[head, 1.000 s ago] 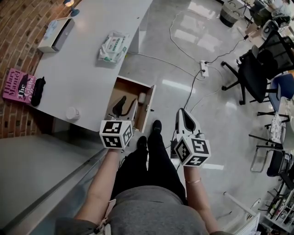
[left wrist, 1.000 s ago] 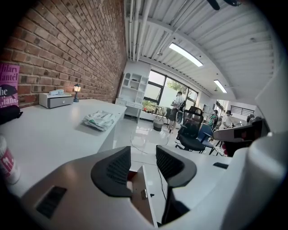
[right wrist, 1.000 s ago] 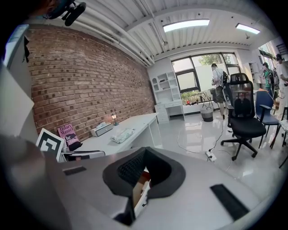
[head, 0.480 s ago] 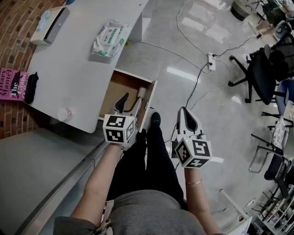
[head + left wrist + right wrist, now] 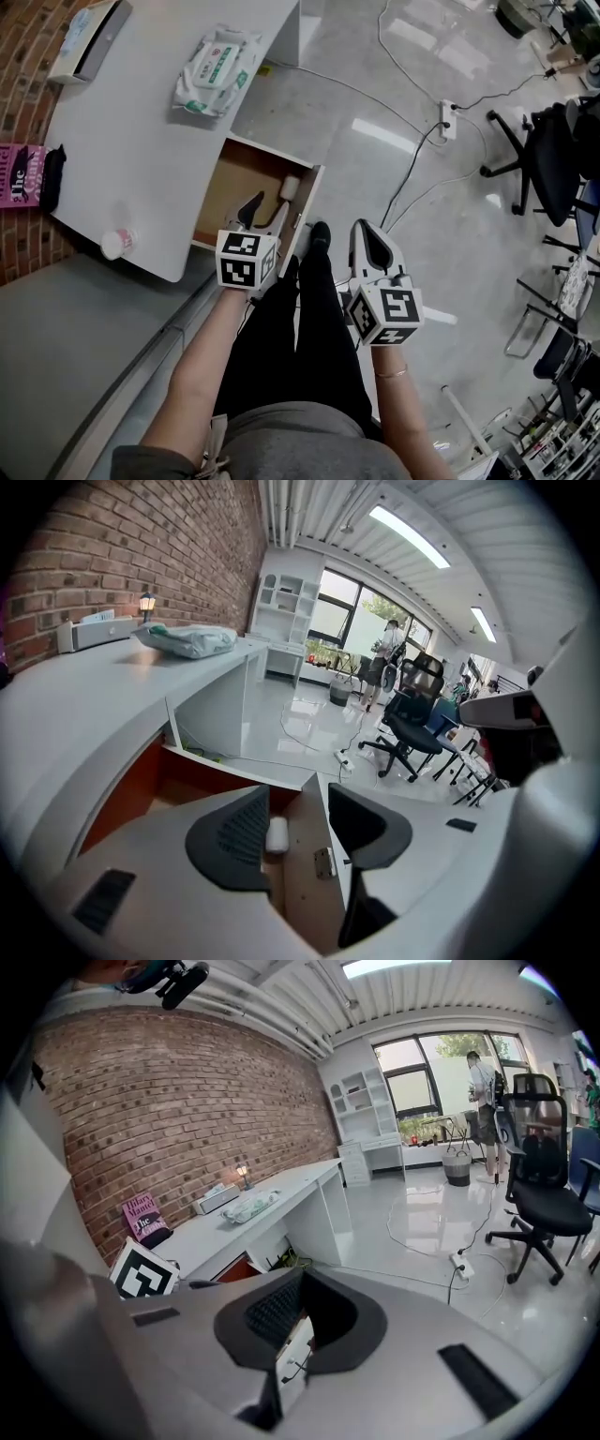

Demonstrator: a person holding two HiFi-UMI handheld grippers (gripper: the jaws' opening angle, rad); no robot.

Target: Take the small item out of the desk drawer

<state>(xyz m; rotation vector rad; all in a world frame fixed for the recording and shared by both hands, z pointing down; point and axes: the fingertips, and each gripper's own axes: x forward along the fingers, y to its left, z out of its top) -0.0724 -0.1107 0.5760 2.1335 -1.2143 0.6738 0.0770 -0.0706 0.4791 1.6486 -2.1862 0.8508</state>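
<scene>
I see a white table (image 5: 141,141) running along the brick wall. On its far part a pack of wipes (image 5: 208,70) lies flat, and well to the left of it sits a long box (image 5: 89,42) at the wall edge. Near the front edge stands a small cup (image 5: 114,244). A pink book (image 5: 13,173) with a black thing (image 5: 49,176) against it sits at the wall side. Under the table the drawer (image 5: 234,178) stands pulled out, with a small white item (image 5: 290,188) lying against its front right corner. On the glossy floor (image 5: 487,234) lie a power strip (image 5: 447,120) and cables (image 5: 403,183); an office chair (image 5: 553,159) stands further right.
</scene>
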